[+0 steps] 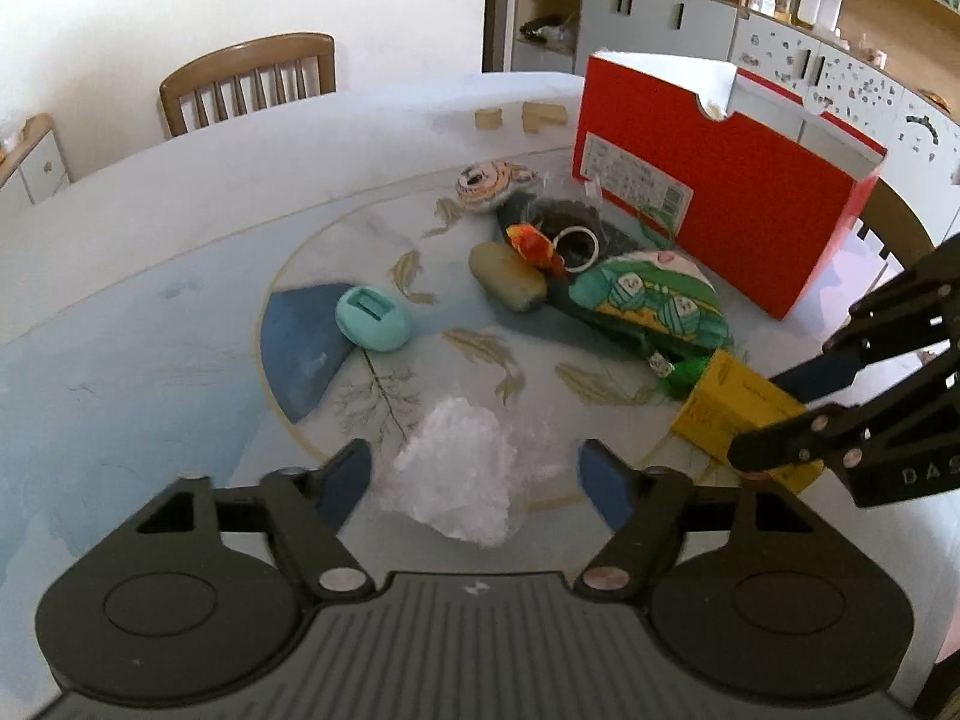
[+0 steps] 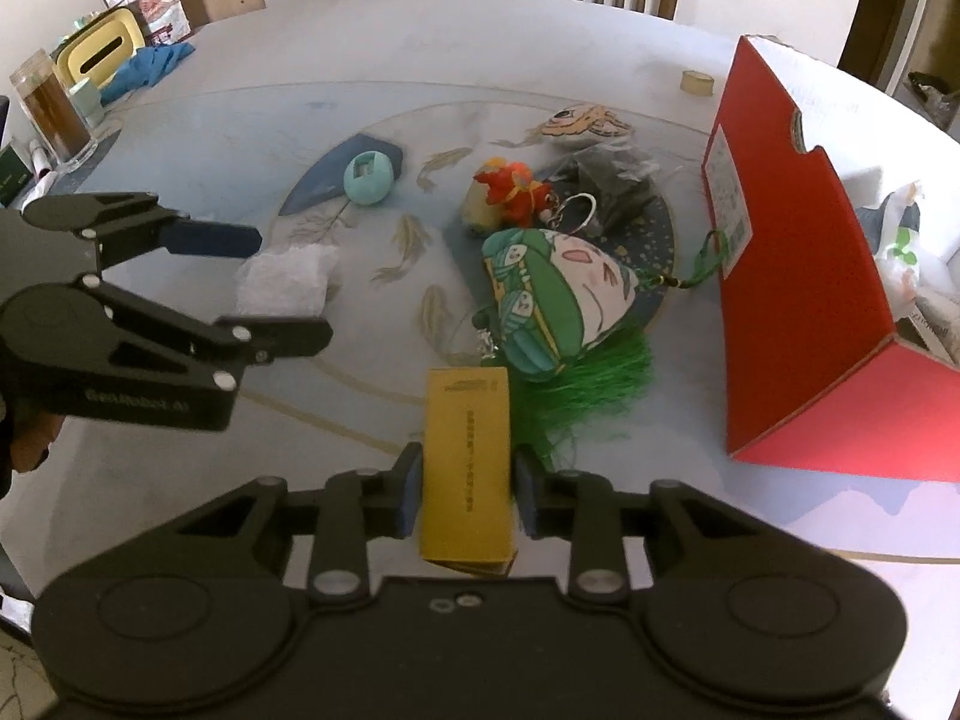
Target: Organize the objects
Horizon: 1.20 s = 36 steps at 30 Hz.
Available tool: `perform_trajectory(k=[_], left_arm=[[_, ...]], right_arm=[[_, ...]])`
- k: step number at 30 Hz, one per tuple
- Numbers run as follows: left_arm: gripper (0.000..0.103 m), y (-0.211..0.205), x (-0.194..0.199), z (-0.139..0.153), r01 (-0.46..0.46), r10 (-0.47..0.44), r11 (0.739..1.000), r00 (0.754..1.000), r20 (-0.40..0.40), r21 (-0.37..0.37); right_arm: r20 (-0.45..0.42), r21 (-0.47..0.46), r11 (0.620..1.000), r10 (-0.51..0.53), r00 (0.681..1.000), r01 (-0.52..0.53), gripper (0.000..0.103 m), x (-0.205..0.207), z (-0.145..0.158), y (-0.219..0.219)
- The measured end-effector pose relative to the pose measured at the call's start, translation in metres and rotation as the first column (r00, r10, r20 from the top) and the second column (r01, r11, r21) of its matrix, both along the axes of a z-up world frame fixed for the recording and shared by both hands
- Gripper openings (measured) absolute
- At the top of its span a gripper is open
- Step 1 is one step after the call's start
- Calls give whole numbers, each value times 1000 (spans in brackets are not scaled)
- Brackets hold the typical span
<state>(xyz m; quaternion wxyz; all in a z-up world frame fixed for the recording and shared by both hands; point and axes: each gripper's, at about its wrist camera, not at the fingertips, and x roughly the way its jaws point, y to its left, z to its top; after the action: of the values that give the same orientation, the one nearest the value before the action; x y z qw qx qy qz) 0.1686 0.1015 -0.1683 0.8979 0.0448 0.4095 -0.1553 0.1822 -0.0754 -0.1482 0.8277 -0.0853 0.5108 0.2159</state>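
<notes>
Right now my right gripper (image 2: 462, 489) is clamped on the yellow carton (image 2: 467, 468), both blue pads pressed flat against its long sides, so the carton sits lengthwise between the fingers with its far end reaching toward the green-tasselled pouch (image 2: 552, 306). I judge that grip suits a lift into the red shoe box (image 2: 798, 324), which stands open on the table (image 2: 540, 42) to the right with some bagged things already inside. My left gripper (image 1: 474, 480) stands open with the crumpled clear plastic bag (image 1: 456, 468) between its fingers, and neither pad presses on it; the bag lies on the table's painted fish medallion, so I take it as the left hand's next pick. Beyond these, the loose things cluster near the red shoe box: a red-orange figure keychain (image 2: 516, 192) with its metal ring, a tan oval stone (image 1: 510, 276), a dark crinkly packet (image 2: 606, 180), and a flat striped fish charm (image 2: 579, 120). A mint egg-shaped holder (image 2: 369, 177) sits apart to the left on a blue wedge. At the far edge lie wooden blocks (image 1: 528, 116).
</notes>
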Motion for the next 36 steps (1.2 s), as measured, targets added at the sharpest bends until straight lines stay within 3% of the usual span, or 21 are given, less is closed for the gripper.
perform_trajectory(k=[4,9,16,23,29,36], left_arm=[[46,-1,-1,-3,-23,24,999,1000,-17,32],[36,0,-5,2,-25,26,999,1000,-16,25],[35,3,-9,28,-57,57,997,998,-3,-56],[35,-13,-1,71,-19,24,995,998,52,-103],[35,-48,14,107,45,-33,992,994,101,-117],[35,-104,38,121,102,-93,990,991,91,-99]], right_arm=[[12,-1,1000,-5,1000,5,28,-2,2,-1],[31,29,1000,0,1000,0,28,-4,16,-6],[83,105,994,-11,997,3,27,-10,54,-22],[143,200,976,-112,983,82,27,5,102,-62],[177,252,956,-201,963,153,27,25,126,-106],[189,251,935,-302,934,251,27,52,131,-163]])
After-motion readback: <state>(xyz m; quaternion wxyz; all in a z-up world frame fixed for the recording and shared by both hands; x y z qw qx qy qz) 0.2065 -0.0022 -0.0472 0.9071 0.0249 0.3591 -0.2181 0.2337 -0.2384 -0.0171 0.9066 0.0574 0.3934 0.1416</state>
